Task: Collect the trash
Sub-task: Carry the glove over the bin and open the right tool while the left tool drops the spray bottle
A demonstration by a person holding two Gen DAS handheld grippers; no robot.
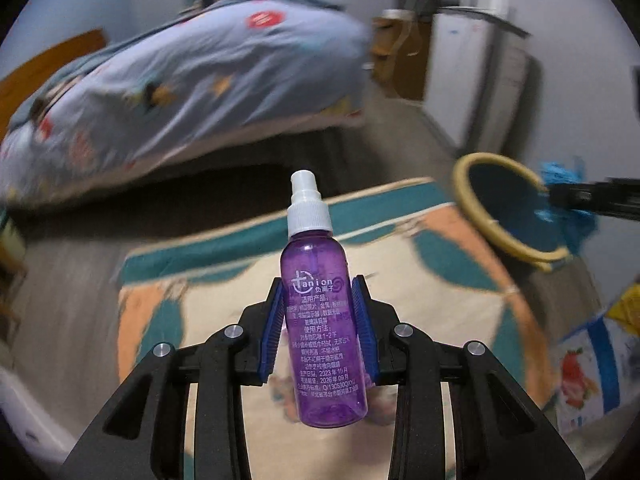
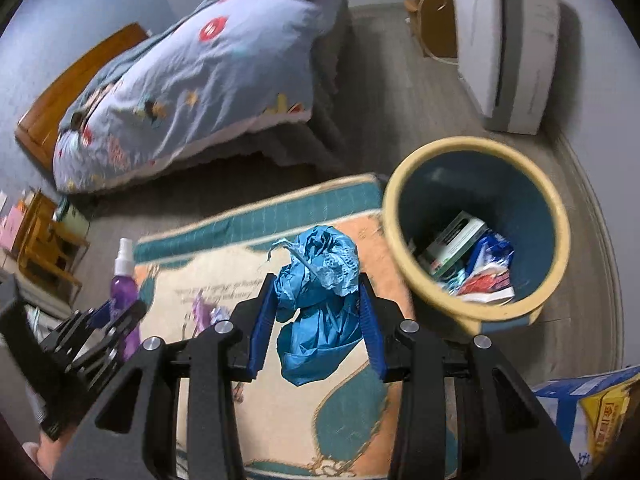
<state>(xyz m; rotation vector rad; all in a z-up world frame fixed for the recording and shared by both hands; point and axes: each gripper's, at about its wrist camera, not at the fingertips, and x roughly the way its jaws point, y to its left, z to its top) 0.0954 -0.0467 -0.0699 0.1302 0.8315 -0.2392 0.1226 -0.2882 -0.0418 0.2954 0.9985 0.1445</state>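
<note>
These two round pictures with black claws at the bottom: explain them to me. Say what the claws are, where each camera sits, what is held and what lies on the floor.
The claws are hand-held two-finger grippers, one in each of a person's hands; there is no robot arm. Each picture comes from a fisheye camera on one gripper, looking forward along its fingers, which bends the room.

In the left wrist view, the left gripper is shut on a purple spray bottle, white nozzle up.

In the right wrist view, the right gripper is shut on a crumpled blue plastic bag. The left gripper shows at that picture's left edge.

Below lies a patterned rug on a grey floor. Beside it stands a blue trash bin with a yellow rim, already holding packaging. A bed stands behind.
</note>
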